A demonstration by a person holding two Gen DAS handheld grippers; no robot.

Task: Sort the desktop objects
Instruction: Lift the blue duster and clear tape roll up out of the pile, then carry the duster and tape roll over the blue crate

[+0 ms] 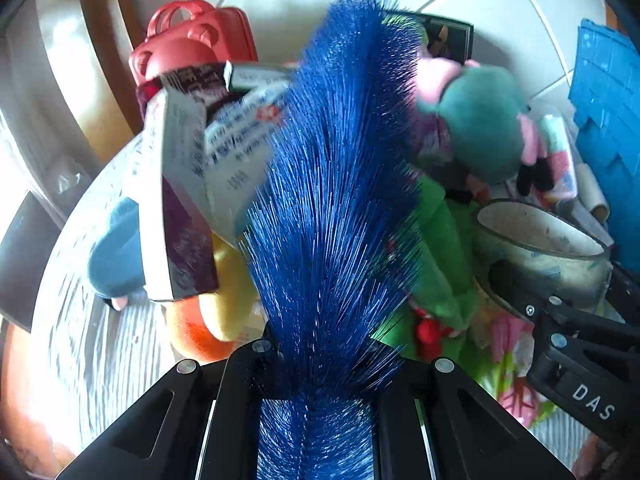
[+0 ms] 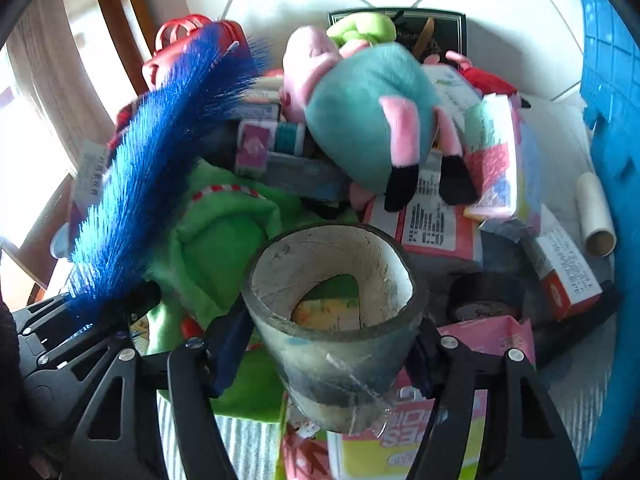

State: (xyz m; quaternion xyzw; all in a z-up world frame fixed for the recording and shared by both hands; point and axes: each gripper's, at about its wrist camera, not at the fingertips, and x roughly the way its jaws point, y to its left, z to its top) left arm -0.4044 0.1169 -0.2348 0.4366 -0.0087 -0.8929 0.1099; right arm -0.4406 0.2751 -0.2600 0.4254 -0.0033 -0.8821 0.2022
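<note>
Clearly both hands are loaded at once. Seen from the left wrist, the left gripper (image 1: 316, 364) has its jaws clamped on the blue brush (image 1: 340, 184), whose bristles run straight out between the fingers and fan up over the heap of toys and boxes; the red case (image 1: 192, 40) sits at the table's far edge and the blue crate (image 1: 608, 120) at its right edge. To do this well I'd judge the brush should be carried clear of the pile before release, since the bristles could drag the tilted purple box (image 1: 180, 220).

From the right wrist, the right gripper (image 2: 320, 344) is closed on the grey tube (image 2: 332, 320), which stands upright between the fingers, open mouth upward. Just beyond it lie the green plush (image 2: 224, 232) and the teal plush (image 2: 368, 120).
</note>
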